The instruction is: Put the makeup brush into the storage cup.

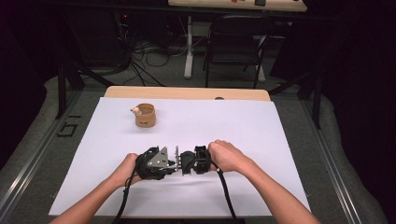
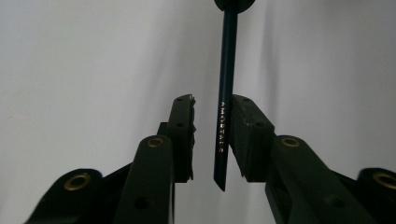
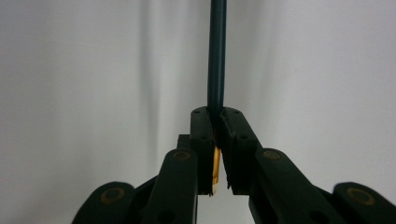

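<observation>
Nearest me, at the middle of the white sheet [image 1: 196,196] toward its front edge, my two grippers meet tip to tip. My right gripper [image 3: 217,122] is clamped on a slim dark-blue pencil [image 3: 216,56], its yellowish end showing behind the pads. In the left gripper view the same pencil runs between the jaws of my left gripper [image 2: 212,106]: it lies against one pad, with a gap to the other, so they have no grip yet. I'd centre the shaft, squeeze fully and test the hold before the right releases. Farther off, near the sheet's far left corner, stands a small tan cup [image 1: 145,115].
</observation>
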`<state>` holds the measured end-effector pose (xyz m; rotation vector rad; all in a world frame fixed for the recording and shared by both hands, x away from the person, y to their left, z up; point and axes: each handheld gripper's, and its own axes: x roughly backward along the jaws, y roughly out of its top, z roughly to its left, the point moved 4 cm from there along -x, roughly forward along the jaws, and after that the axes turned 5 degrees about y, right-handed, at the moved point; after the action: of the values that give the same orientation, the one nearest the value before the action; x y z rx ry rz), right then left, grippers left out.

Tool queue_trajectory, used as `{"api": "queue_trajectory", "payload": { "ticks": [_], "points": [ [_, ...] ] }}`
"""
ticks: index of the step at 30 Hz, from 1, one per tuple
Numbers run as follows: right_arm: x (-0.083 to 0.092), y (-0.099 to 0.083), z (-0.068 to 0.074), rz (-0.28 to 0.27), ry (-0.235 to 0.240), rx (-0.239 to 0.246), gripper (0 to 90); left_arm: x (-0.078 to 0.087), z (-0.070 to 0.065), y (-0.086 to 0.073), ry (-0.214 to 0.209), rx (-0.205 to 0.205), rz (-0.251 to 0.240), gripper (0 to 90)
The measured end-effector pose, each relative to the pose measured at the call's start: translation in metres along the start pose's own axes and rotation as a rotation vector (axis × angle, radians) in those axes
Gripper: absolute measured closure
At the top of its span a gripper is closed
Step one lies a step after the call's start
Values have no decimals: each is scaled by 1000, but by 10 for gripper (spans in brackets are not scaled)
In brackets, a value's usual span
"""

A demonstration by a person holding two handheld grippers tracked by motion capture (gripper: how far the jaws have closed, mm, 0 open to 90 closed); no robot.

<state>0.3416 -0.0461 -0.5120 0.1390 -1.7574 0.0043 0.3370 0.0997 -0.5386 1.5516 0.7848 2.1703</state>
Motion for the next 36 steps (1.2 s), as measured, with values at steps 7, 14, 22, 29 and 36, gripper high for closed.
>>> {"api": "queue_trajectory", "payload": {
  "ticks": [7,14,22,29,36],
  "points": [
    [0,0,0,-9,-15,1,839,-1,-1,1,-20,-1,-22,808],
    [-2,-2,0,-5,-1,2,832,-4,-5,1,-36,-31,-29,840],
    [-5,-7,-3,-52,51,-58,637,-4,-7,-4,-28,9,-51,845],
    [-6,-14,-7,-122,28,-182,285,-1,-6,-11,-24,55,-68,846],
    [-4,-24,-11,-228,27,-287,150,0,-7,-16,-17,97,-95,846]
  ]
}}
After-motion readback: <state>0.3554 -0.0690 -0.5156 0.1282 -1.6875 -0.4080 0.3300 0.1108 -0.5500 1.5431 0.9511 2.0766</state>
